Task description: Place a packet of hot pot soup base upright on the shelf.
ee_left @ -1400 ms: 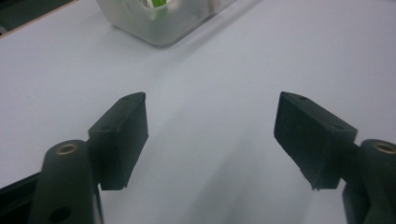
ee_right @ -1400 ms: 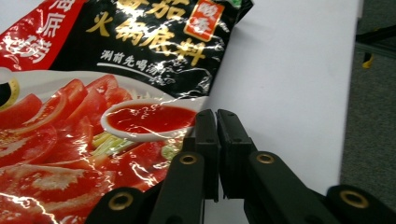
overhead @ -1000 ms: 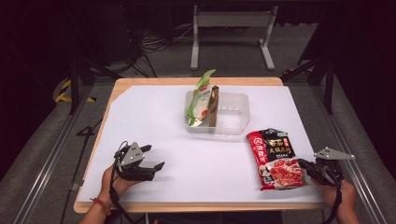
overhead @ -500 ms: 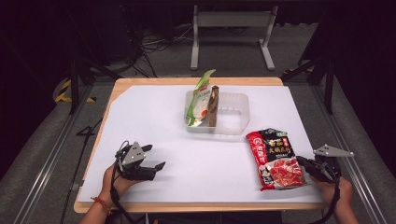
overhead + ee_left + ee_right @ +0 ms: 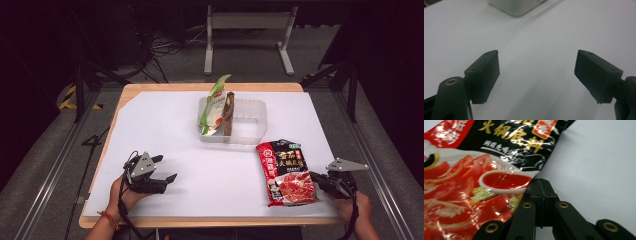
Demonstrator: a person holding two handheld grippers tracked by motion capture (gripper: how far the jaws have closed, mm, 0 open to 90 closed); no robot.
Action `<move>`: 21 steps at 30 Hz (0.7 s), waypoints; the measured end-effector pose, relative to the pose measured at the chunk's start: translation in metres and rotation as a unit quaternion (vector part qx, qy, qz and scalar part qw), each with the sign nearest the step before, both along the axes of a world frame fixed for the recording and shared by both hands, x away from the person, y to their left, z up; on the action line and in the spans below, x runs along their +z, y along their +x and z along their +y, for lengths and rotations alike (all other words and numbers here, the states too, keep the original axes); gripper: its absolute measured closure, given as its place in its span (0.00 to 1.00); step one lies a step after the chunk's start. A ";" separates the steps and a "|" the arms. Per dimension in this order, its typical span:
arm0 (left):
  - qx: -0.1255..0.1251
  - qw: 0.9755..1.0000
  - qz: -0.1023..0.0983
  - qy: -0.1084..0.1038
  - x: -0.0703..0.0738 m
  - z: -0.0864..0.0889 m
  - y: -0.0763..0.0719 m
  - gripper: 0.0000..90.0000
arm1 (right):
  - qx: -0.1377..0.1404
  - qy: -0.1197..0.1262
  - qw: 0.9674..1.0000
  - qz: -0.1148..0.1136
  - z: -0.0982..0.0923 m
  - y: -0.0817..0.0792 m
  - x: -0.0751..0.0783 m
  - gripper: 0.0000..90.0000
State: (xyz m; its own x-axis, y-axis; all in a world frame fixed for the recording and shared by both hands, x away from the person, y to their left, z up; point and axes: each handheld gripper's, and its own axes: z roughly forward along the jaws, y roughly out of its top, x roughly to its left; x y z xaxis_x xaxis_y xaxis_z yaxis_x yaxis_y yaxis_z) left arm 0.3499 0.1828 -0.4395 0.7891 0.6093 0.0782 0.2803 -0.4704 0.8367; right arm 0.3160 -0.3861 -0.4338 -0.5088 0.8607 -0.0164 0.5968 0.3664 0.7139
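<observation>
A white-covered worktop (image 5: 165, 130) with a pale wooden edge is standing amid dark flooring and metal framing. Near its far middle, a clear plastic tray (image 5: 250, 122) is holding a green-and-white pouch (image 5: 212, 107) leaning upright beside a narrow brown packet (image 5: 229, 114). Nothing is lying between the tray and the hands.

At the near right, a glossy red-and-black hotpot seasoning packet (image 5: 286, 171) is lying flat, printed with tomato slices and a spoon of red sauce. The right gripper (image 5: 320, 179), held low in a hand at the worktop's right corner, is pointing leftward; its black jaws are clenched together on the packet's crinkled lower-right edge (image 5: 529, 180), pinching it.

At the near left, the left gripper (image 5: 167, 170) is resting in a hand over bare white surface, well apart from the packet, its jaws released and standing wide with nothing between them.
</observation>
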 end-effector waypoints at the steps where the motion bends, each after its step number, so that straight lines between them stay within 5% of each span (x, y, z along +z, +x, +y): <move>1: 0.000 1.000 0.000 0.001 0.000 0.000 0.000 0.23 | 0.004 -0.008 1.000 0.001 0.003 -0.001 -0.001 1.00; 21: 0.000 1.000 0.000 0.006 0.000 -0.001 0.000 0.24 | 0.096 -0.040 0.995 -0.005 0.048 -0.018 0.001 1.00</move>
State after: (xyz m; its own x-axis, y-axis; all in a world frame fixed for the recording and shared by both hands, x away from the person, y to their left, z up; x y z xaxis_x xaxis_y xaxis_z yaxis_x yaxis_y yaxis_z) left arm 0.3500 0.1817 -0.4400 0.7891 0.6085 0.0842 0.2812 -0.4797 0.8312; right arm 0.2977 -0.3385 -0.4332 -0.6627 0.7440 -0.0860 0.5041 0.5281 0.6834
